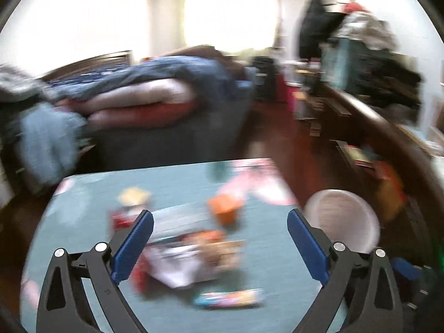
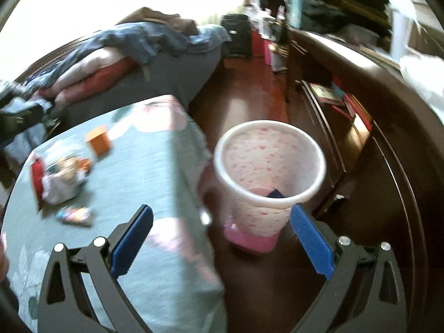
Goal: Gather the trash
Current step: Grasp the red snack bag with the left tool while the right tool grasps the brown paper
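Note:
Several pieces of trash lie on a table with a teal cloth [image 1: 83, 202]: a crumpled pile of wrappers [image 1: 191, 258], an orange box [image 1: 226, 208], a colourful flat wrapper [image 1: 230, 297] and a small red and yellow packet [image 1: 129, 208]. My left gripper [image 1: 220, 245] is open and empty above the pile. A white bin with pink specks [image 2: 267, 172] stands on the floor right of the table, with a dark item inside. My right gripper [image 2: 222, 240] is open and empty just above and before the bin. The pile [image 2: 62, 179] and orange box [image 2: 99, 140] also show in the right wrist view.
A bed with heaped blankets [image 1: 144, 94] lies behind the table. A dark wooden dresser [image 2: 360, 116] with clutter on top runs along the right. Dark wood floor [image 2: 249, 91] lies between them. The bin also shows in the left wrist view [image 1: 342, 219].

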A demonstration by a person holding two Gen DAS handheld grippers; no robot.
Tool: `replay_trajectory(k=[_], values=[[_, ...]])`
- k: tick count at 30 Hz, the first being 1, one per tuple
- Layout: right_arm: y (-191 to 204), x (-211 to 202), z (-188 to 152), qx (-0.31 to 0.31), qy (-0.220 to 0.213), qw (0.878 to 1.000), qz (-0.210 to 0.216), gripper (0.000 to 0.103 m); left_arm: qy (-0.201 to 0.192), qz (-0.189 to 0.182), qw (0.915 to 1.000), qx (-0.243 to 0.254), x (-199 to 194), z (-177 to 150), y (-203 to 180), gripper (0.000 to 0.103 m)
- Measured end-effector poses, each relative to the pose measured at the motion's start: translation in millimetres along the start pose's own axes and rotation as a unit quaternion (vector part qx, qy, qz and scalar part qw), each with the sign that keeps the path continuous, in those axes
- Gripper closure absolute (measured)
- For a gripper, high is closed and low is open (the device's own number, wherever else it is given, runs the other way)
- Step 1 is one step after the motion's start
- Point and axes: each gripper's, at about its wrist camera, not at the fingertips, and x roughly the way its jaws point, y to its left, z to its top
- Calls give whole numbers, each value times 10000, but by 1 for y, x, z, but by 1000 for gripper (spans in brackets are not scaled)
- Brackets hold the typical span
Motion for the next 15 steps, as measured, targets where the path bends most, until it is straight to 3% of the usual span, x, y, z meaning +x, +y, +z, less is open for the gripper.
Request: replay_trajectory(k=[5,9,13,15], values=[[51,-17,-4,-478,-56,9985,275,4,292,822,9958,-285,22,-21,43,5],[83,-21,-7,-832,-88,9960,312,4,558,1161,9906,-450,48,-39,64,6],[106,-21,-7,-1075,-106,9935,351,4,821,1283,9858,-708,71,-49,84,28],[113,-19,-7,-1115,-98,9930,374,4,865,1213,9850,-869,73,-53,92,30]])
